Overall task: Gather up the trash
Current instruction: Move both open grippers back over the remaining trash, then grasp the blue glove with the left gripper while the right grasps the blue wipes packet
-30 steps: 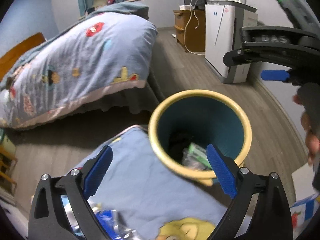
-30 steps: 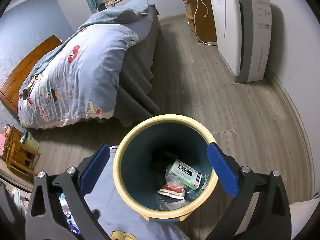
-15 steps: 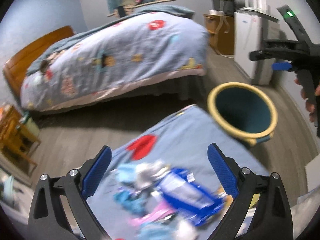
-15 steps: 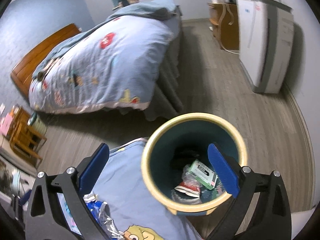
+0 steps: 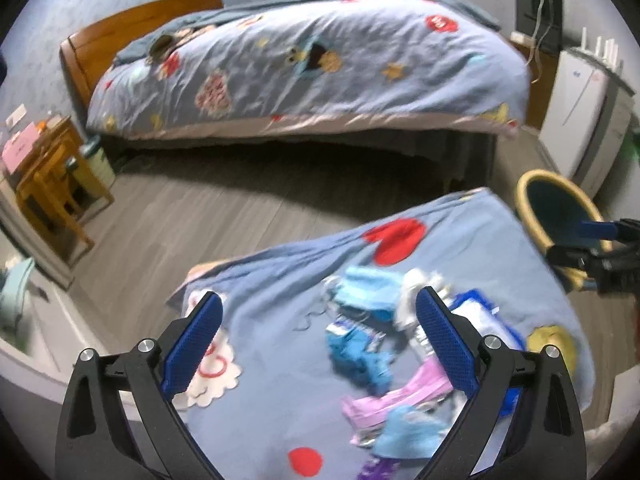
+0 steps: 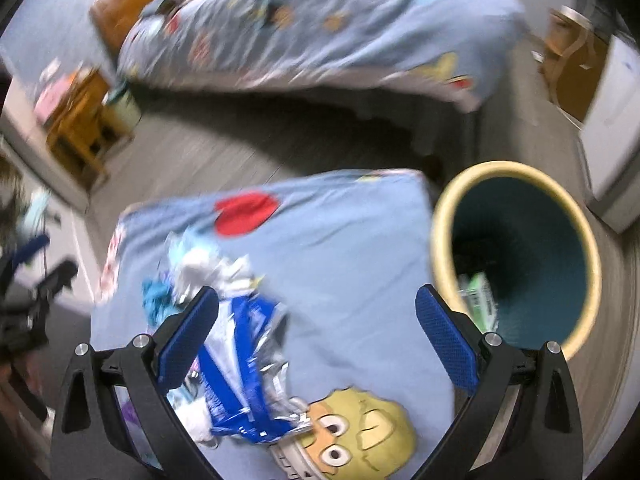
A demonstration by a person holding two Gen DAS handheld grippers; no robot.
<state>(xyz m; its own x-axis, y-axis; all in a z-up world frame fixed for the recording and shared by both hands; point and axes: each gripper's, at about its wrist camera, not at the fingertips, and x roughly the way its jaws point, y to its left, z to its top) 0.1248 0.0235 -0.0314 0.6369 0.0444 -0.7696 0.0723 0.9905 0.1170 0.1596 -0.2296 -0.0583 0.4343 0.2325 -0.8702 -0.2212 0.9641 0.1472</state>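
A pile of wrappers lies on a blue cartoon-print cloth [image 5: 280, 292]: a light blue wrapper [image 5: 366, 292], a blue packet [image 5: 360, 354] and a pink wrapper [image 5: 396, 400]. My left gripper [image 5: 316, 336] hovers open above the pile with nothing between its fingers. In the right wrist view a blue-and-silver foil bag [image 6: 244, 364] lies under my right gripper [image 6: 316, 336], which is open and holds nothing. A yellow-rimmed teal bin [image 6: 516, 248] stands to the right of the cloth [image 6: 340, 256], with a green box [image 6: 476, 300] inside. The bin [image 5: 556, 212] shows at the right in the left wrist view.
A bed with a blue cartoon quilt [image 5: 312, 68] fills the back. A white appliance [image 5: 580, 108] stands at the right wall. A small wooden table [image 5: 52, 176] sits at the left. Grey wood floor [image 5: 192, 216] lies between bed and cloth.
Both grippers have swung left, away from the bin and over the pile of wrappers on the cloth. Both stay open with nothing held.
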